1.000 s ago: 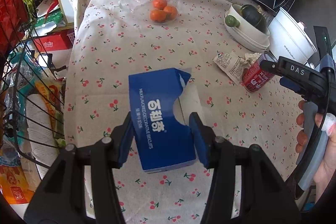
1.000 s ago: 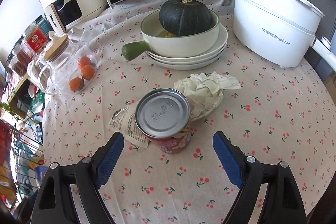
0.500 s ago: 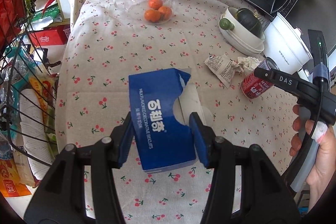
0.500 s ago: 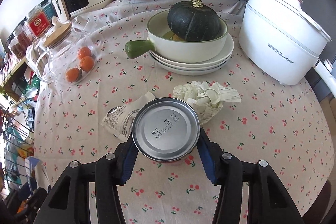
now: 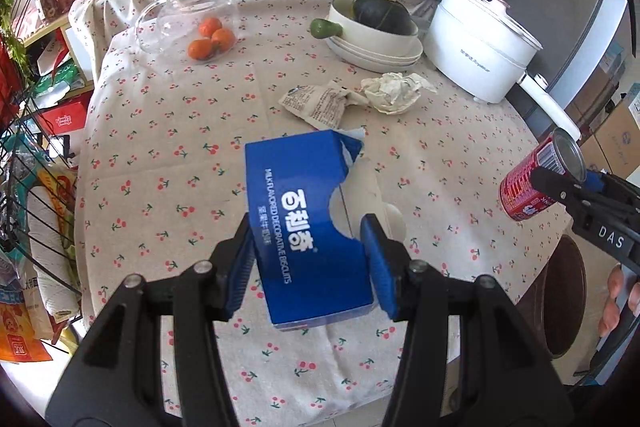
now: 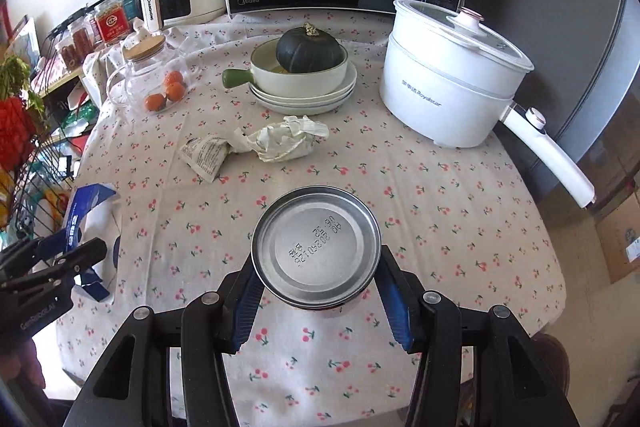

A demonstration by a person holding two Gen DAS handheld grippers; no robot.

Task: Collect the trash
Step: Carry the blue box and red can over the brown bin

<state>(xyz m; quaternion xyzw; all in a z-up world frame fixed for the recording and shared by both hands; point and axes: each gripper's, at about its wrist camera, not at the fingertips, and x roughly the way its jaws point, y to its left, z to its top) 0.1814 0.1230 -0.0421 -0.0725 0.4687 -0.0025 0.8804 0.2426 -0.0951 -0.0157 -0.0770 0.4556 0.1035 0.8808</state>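
My left gripper (image 5: 310, 263) is shut on a torn blue biscuit box (image 5: 308, 223) and holds it above the table's near side; the box also shows at the left in the right wrist view (image 6: 86, 223). My right gripper (image 6: 316, 301) is shut on a red tin can (image 6: 316, 247) and holds it lifted above the table's front edge. The can also shows at the right in the left wrist view (image 5: 540, 179). A crumpled white paper ball (image 6: 284, 143) and a printed wrapper (image 6: 204, 157) lie side by side on the cherry-print tablecloth (image 6: 420, 195).
A white electric pot (image 6: 452, 79) stands at the back right. A dark squash in a bowl on stacked plates (image 6: 304, 75) sits behind the trash. A glass jar with oranges (image 6: 152, 83) is at the left. A wire rack (image 5: 24, 163) flanks the table's left.
My right gripper closed on the can and lifted it back off the table toward the front edge. My left gripper pulled back and up with the blue box still in it.
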